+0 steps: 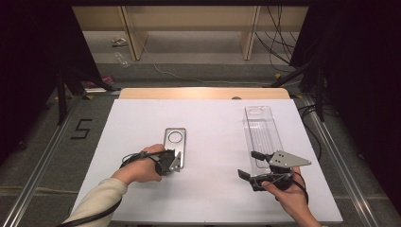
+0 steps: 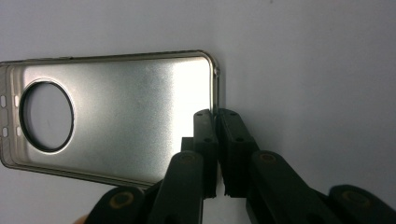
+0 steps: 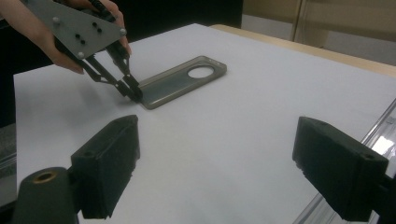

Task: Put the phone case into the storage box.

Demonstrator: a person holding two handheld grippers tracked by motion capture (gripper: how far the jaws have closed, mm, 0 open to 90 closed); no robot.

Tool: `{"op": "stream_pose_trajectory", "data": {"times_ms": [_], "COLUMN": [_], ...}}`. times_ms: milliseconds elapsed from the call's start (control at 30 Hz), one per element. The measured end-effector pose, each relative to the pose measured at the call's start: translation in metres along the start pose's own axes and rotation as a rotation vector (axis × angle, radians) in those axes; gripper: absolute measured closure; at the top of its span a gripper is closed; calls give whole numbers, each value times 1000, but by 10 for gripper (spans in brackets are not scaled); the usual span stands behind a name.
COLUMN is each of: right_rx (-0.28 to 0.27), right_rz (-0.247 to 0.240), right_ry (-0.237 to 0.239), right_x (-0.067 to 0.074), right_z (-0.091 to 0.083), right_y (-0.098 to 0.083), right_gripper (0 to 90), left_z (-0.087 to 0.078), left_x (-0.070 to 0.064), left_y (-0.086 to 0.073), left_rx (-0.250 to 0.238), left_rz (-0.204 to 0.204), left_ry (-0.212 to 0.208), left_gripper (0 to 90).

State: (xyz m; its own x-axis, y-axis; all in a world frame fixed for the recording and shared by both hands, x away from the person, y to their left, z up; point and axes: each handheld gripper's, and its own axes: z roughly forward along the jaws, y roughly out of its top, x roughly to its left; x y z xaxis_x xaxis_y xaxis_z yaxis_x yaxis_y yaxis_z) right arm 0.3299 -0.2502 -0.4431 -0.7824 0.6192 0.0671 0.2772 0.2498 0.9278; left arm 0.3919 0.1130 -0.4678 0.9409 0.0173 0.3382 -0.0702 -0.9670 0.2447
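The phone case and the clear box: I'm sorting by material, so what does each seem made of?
Phone case: probably brushed metal or metallised plastic; satin silver sheen with a thin raised rim, pinched by the left claw. Clear box: looks like transparent rigid plastic; the white table shows through its glossy walls.

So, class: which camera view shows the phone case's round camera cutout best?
The left gripper view: the phone case lies close and its round cutout is large and sharp, with the left gripper pinching the case's end rim. The high view shows the cutout small from above; the right gripper view shows it farther off, flattened to an oval.
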Motion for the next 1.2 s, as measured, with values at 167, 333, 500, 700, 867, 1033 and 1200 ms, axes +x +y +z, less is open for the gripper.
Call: {"op": "stream_pose_trajectory", "data": {"times_ms": [167,333,500,700,867,1033,1200], "right_rx": [-2,-5,-6,-5,-5,-3,-2], "right_rz": [0,-2,-2,-4,-5,-2,0], "right_ry": [-3,-4,-2,-3,-3,-3,-2], "right_x": [0,-1,0,-1,-1,-1,-1], "right_z": [-1,-1,-2,-2,-2,-2,-1], "right_y": [0,0,1,0,0,0,0], "right_gripper": [160,159,160,160,160,160,160], "left_z": [0,-1,-3,-8,-11,-15,-17], "left_x": [-1,-2,-3,-2,-3,-3,-3], "left_y": [-1,-1,-5,-7,-6,-5,-6], "left_rx": [-6,1,8,5,1,-10,-18], "left_rz": [5,17,1,6,12,8,6], "left_ry": [4,0,5,26,32,41,46], "left_gripper": [863,869,876,883,883,883,883]}}
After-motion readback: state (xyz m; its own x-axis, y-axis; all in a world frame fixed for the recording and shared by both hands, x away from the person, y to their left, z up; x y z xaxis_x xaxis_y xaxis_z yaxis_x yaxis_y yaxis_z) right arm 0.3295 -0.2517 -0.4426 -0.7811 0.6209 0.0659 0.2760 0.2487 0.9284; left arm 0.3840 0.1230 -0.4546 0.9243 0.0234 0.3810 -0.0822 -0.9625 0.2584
